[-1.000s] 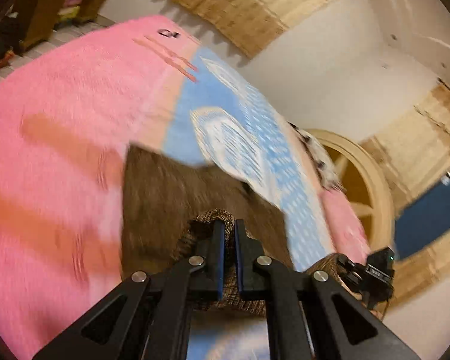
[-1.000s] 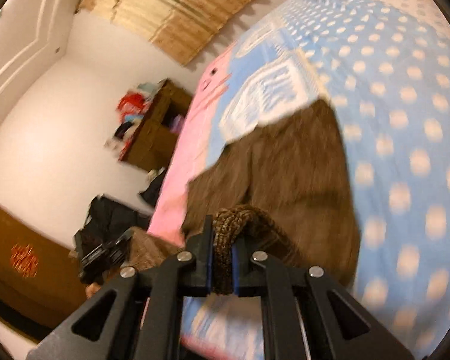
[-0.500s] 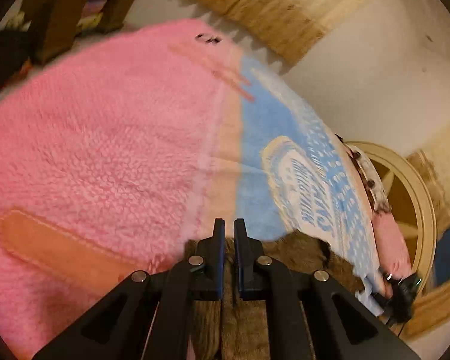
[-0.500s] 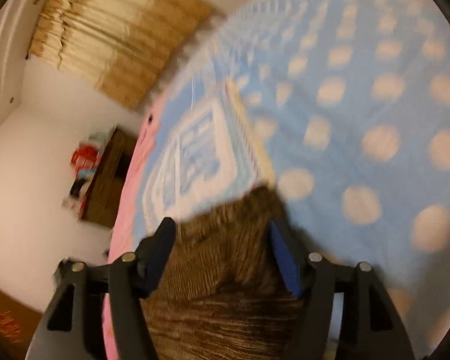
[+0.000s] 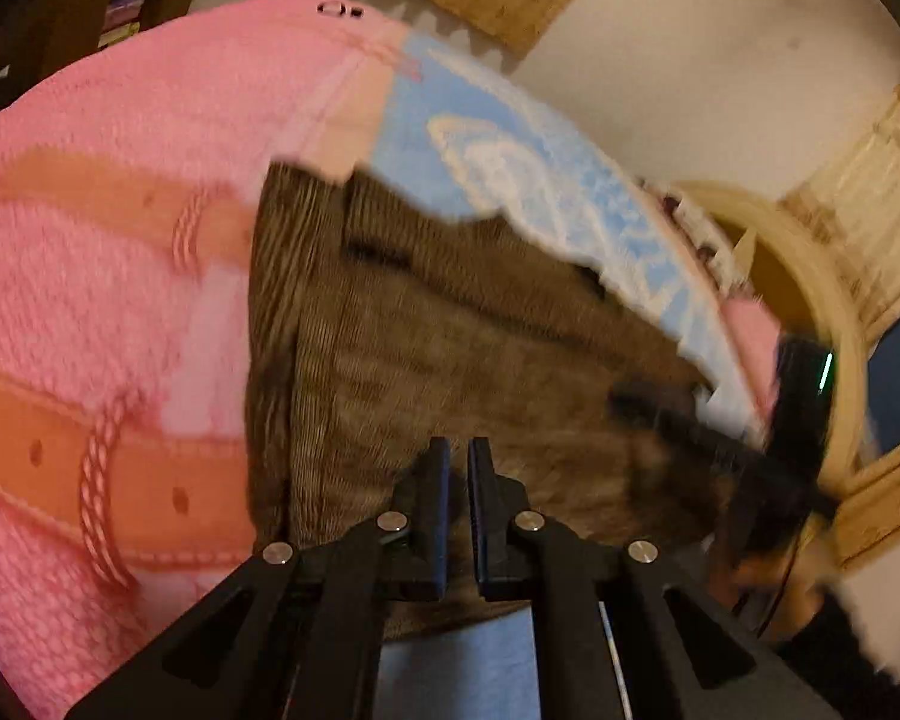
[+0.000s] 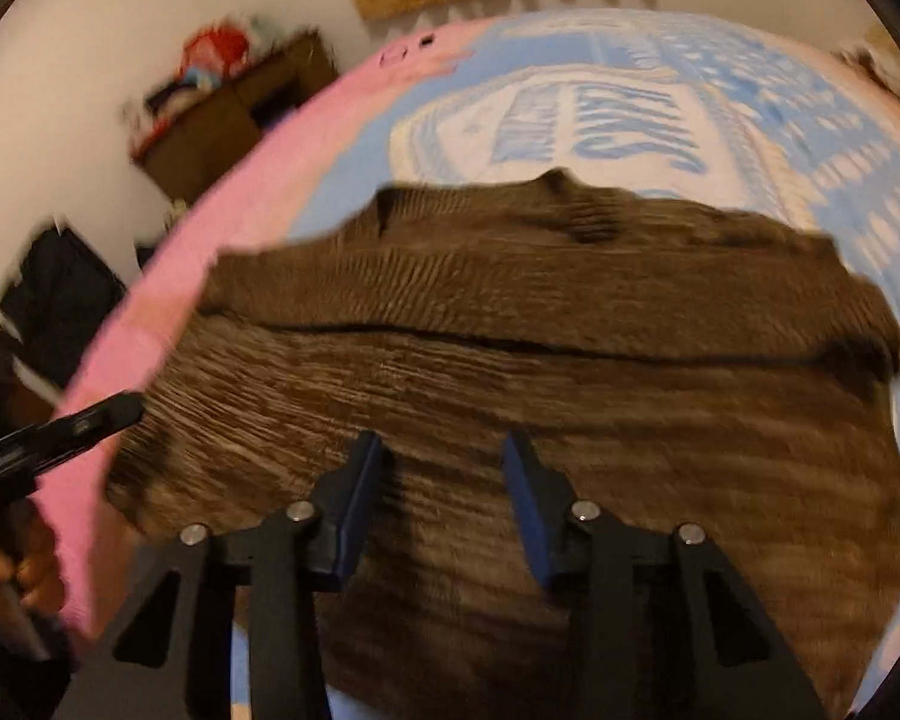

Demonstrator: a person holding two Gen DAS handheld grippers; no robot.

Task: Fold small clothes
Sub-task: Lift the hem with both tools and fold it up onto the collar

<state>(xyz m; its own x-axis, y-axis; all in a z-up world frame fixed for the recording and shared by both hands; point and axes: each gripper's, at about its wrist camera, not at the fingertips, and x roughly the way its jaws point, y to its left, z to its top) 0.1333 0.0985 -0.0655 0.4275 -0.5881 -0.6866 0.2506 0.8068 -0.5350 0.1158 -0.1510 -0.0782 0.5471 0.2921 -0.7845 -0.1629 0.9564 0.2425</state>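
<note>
A small brown ribbed knit sweater (image 6: 510,372) lies folded over on the bed, one layer on top of another with a dark fold line across it. It also shows in the left wrist view (image 5: 450,330). My right gripper (image 6: 444,456) is open and empty, hovering just above the near part of the sweater. My left gripper (image 5: 457,456) has its jaws nearly together with a thin gap and nothing between them, over the sweater's near edge. The other gripper shows blurred at the right of the left wrist view (image 5: 768,450) and at the left of the right wrist view (image 6: 48,438).
The bed carries a pink fleece blanket (image 5: 90,276) with orange stripes and a blue dotted blanket (image 6: 810,138) with white lettering. A wooden cabinet (image 6: 222,114) with clutter stands by the wall. A round wooden frame (image 5: 822,300) stands beyond the bed.
Both grippers held the sweater's edge a second ago. They carried it forward over the garment and let go; the right jaws opened wide. Both have drawn back, showing the folded sweater.
</note>
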